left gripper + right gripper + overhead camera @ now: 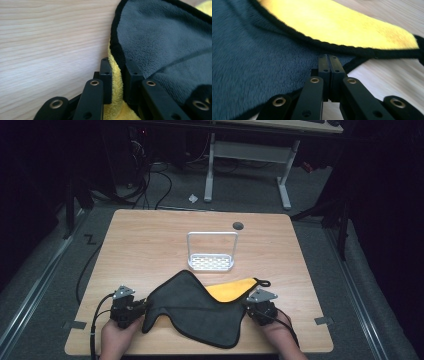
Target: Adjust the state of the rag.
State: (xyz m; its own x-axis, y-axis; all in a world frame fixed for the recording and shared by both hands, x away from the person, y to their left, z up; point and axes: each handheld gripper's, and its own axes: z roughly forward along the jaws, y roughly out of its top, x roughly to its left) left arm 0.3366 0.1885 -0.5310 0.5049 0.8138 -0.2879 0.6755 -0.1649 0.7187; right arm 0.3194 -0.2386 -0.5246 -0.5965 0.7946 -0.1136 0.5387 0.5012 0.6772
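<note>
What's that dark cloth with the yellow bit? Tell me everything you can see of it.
The cloth is a plush, fuzzy towel, dark grey on one face and yellow on the other, edged in black piping with a small loop at its right corner. It lies rumpled on the wooden table, part folded over so the yellow shows. The left tool pinches its left edge; the right tool is shut at its right edge.

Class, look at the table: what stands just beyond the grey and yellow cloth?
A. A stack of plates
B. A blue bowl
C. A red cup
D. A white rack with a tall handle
D: in the high view a white rack with an upright hoop handle stands on the table just beyond the cloth.
</note>
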